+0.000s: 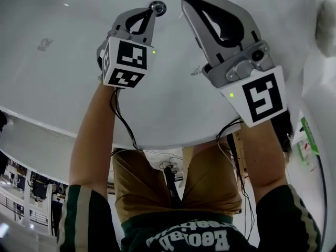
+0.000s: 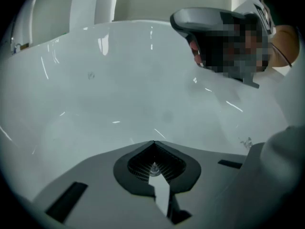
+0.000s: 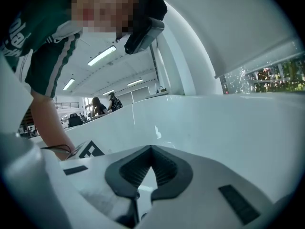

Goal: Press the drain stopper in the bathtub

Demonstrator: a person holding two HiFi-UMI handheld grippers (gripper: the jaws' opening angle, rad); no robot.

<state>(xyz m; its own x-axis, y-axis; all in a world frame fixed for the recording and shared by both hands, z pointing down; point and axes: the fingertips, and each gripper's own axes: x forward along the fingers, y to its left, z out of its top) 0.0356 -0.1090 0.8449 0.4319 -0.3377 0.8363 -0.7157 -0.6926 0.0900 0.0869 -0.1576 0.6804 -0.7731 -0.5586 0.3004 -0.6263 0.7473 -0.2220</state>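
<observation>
The chrome round drain stopper point(image 1: 157, 7) sits in the floor of the white bathtub point(image 1: 63, 77), at the far end. My left gripper point(image 1: 150, 11) is shut and empty, with its tips right at the stopper's near edge; whether they touch it I cannot tell. In the left gripper view the gripper point(image 2: 153, 142) is shut too, and a bit of the stopper point(image 2: 154, 168) glints through the hollow between the pads. My right gripper point(image 1: 188, 1) hangs shut and empty just to the stopper's right, above the tub floor. The right gripper view shows that gripper point(image 3: 151, 147) shut before the tub wall.
The tub's near rim point(image 1: 47, 127) curves across below the forearms, and its right wall point(image 1: 320, 88) rises close beside the right gripper. A faint scuff point(image 1: 44, 44) marks the tub floor at left. People sit far off in the room point(image 3: 97, 107).
</observation>
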